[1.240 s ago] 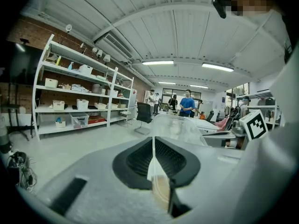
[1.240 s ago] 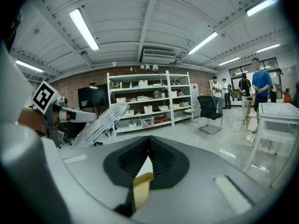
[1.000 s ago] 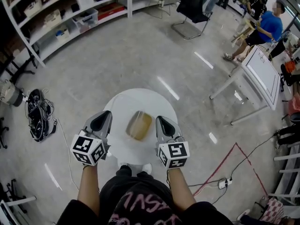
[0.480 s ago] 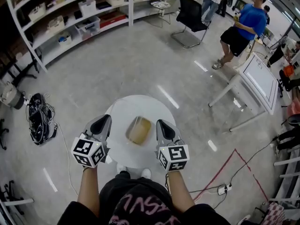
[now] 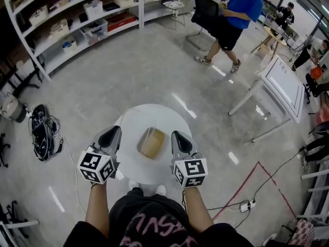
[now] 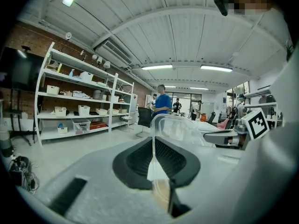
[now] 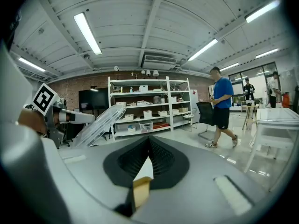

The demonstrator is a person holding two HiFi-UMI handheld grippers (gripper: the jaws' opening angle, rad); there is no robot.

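Clear plastic container [image 5: 152, 142] sits on the round white table [image 5: 154, 116], near the table's middle, with something tan showing inside it in the head view. It lies between the two grippers and touches neither.

Left gripper [image 5: 112, 136] hovers just beside the container on its left, over the table edge. In the left gripper view its jaws are pressed together in a thin seam with nothing between them. The container [image 6: 180, 129] shows past them as a see-through rounded shell, slightly right of centre. The other gripper's marker cube [image 6: 254, 124] is at the far right of that view.

Right gripper [image 5: 179, 138] hovers just beside the container on its right, level with the left one. In the right gripper view its jaws are also pressed shut and hold nothing. There the container [image 7: 100, 120] appears to the left as a tilted, ribbed clear panel.

Both grippers point away from the person, whose forearms [image 5: 95, 207] come in from the bottom of the head view.

Around: white shelving unit [image 5: 77, 14] with bins at top left, black office chair [image 5: 208, 12], person in a blue shirt [image 5: 240, 6] walking at the top. White desk [image 5: 282, 81] at right, black bag with cables [image 5: 45, 130] on the floor at left, red tape line [image 5: 257, 174] and power strip [image 5: 245, 204] at lower right.
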